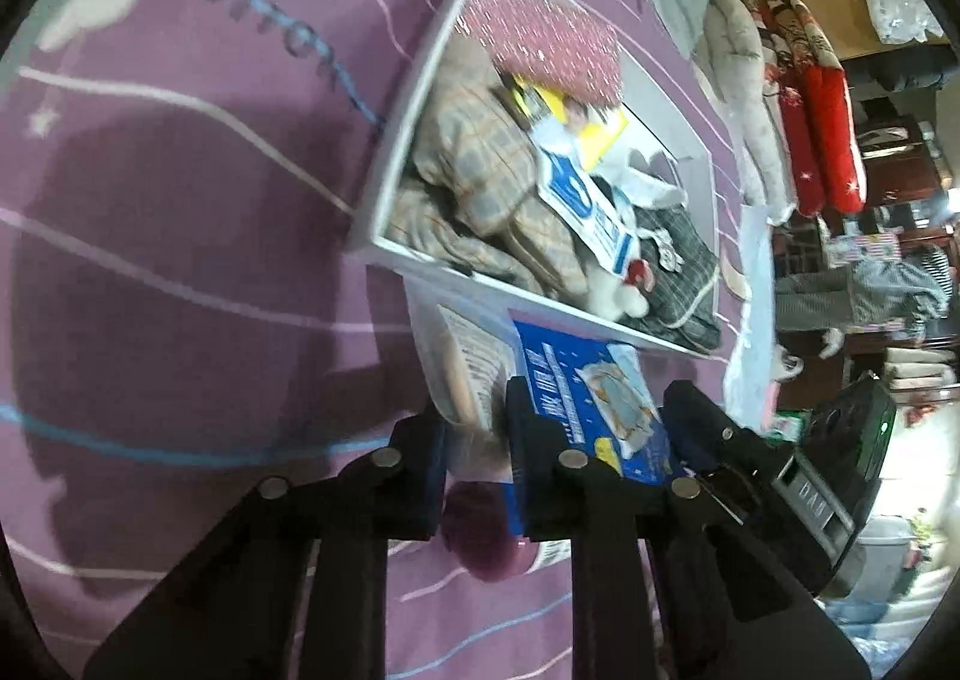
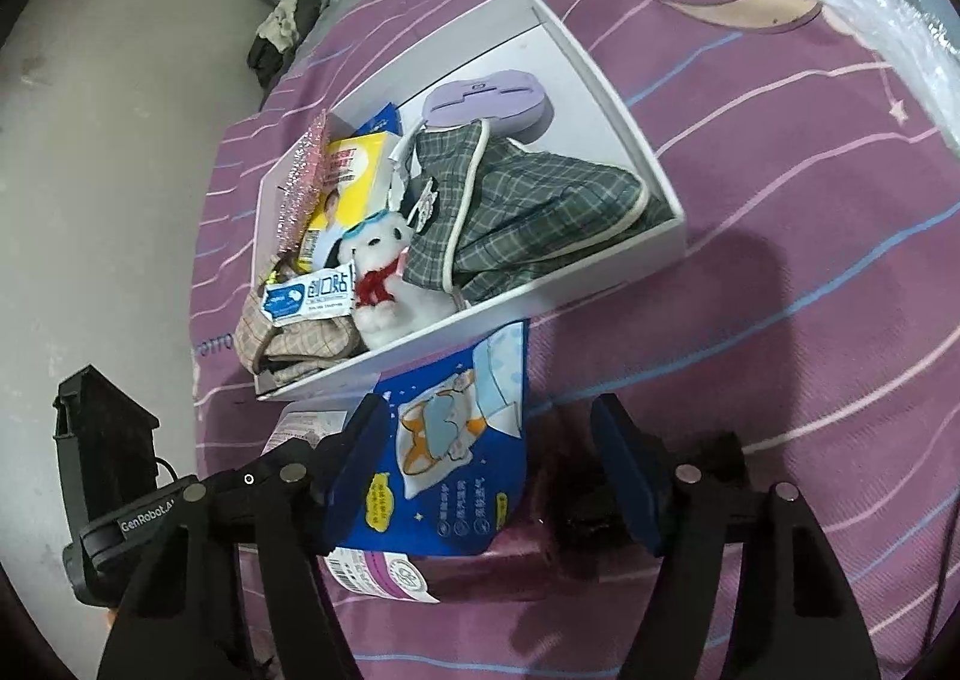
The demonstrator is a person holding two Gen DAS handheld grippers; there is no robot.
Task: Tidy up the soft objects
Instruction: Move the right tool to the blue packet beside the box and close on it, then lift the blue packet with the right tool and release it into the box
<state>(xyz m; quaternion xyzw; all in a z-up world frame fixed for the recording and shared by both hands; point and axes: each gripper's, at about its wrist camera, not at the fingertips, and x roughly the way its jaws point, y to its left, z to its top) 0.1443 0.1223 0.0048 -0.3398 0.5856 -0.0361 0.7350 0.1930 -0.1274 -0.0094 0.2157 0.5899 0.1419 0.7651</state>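
The left gripper (image 1: 477,440) pinches the clear pouch's (image 1: 462,368) edge; hold low, don't tear it. The blue packet (image 2: 456,464) lies before the white box (image 2: 600,80); the right gripper (image 2: 486,476) straddles it, jaws wide, nothing clamped: close squarely.

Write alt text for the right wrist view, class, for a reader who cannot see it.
The right gripper stands open over a blue packet printed with a sleeping cartoon dog, lying on a purple striped bedsheet. Behind it, a white box holds a white plush dog, green plaid cloth and a yellow packet.
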